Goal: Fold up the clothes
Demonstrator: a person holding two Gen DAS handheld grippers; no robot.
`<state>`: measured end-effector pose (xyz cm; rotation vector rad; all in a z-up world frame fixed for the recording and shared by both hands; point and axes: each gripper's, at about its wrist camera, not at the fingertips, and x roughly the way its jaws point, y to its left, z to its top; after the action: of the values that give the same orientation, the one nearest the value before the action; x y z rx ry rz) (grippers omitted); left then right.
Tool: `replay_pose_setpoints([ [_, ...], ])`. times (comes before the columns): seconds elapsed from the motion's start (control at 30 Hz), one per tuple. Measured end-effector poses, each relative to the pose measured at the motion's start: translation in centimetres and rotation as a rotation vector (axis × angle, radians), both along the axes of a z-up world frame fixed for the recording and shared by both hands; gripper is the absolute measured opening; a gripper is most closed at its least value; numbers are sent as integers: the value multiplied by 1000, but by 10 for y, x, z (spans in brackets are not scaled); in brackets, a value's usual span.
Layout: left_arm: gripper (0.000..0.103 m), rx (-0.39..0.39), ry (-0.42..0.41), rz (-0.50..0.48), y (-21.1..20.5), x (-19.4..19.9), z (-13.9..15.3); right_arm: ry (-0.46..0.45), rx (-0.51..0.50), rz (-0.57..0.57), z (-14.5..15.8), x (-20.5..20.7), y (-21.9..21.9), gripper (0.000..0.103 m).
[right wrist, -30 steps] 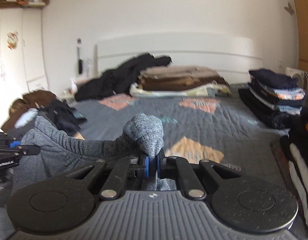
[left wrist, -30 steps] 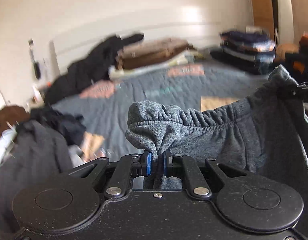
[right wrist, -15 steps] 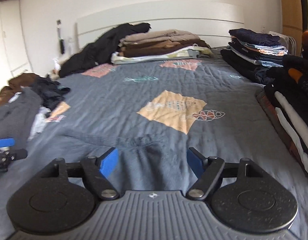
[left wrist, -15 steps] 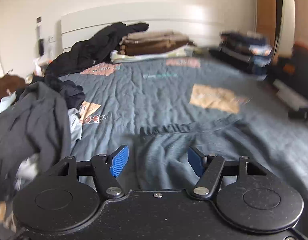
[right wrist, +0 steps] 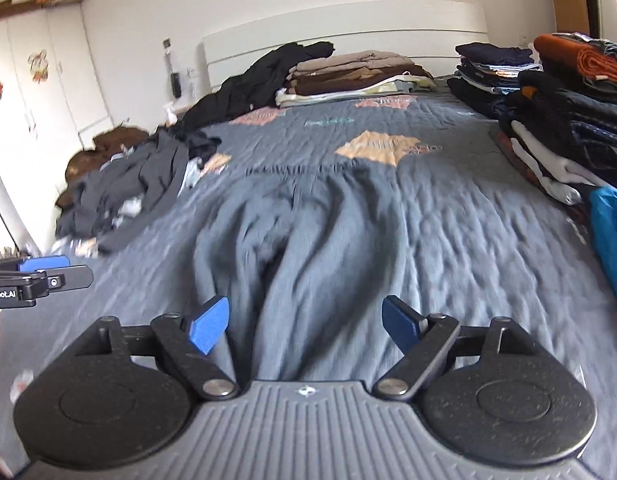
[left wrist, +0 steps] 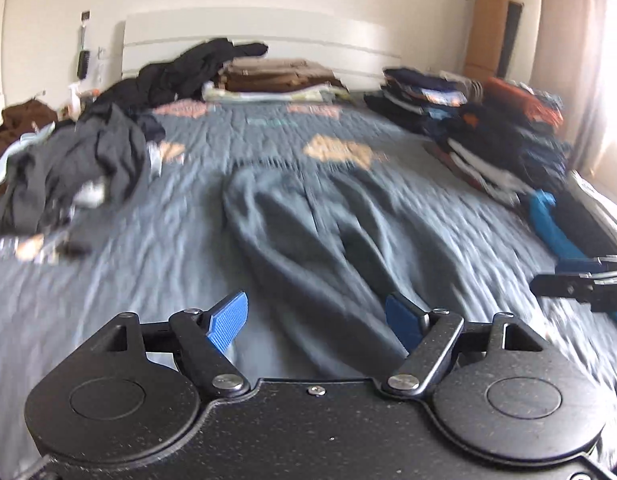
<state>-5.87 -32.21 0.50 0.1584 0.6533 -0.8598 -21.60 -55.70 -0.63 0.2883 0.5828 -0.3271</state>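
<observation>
Grey sweatpants (left wrist: 308,224) (right wrist: 308,232) lie spread lengthwise on the bed, elastic waistband at the far end, legs running toward me. My left gripper (left wrist: 316,320) hovers over the near part of the pants; its jaws are opening and its blue pads (left wrist: 227,322) touch nothing. My right gripper (right wrist: 306,322) likewise hangs above the pants, jaws opening, its blue pads (right wrist: 207,324) clear of the cloth. Each gripper shows at the edge of the other's view: the right one (left wrist: 580,284) and the left one (right wrist: 40,276).
The grey quilt (right wrist: 448,216) covers the bed. An unfolded dark heap (left wrist: 68,164) lies at the left. Folded stacks (right wrist: 568,120) line the right edge, and a brown and beige stack (right wrist: 352,76) sits by the white headboard (right wrist: 348,28). Blue cloth (right wrist: 612,232) lies at right.
Both grippers let go of the sweatpants' waistband and opened wide. Both then pulled back toward the near end of the bed, leaving the pants flat on the quilt.
</observation>
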Motion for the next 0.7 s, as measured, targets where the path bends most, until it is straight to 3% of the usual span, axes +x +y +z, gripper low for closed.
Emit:
replay_pose_setpoints([
  [0.2,77,0,66,25,33,-49,-37,-34,75,-34,-29,-50,39,84],
  [0.33,82,-43,105,65,50,-65,-58,-83,137,-47,-49,-74,54,84],
  [0.43,82,-29,100,73,56,-76,-70,-124,120,-45,-62,-89,66,85],
  [0.7,89,-17,30,43,67,-98,-76,-126,61,-3,-65,-102,78,85],
])
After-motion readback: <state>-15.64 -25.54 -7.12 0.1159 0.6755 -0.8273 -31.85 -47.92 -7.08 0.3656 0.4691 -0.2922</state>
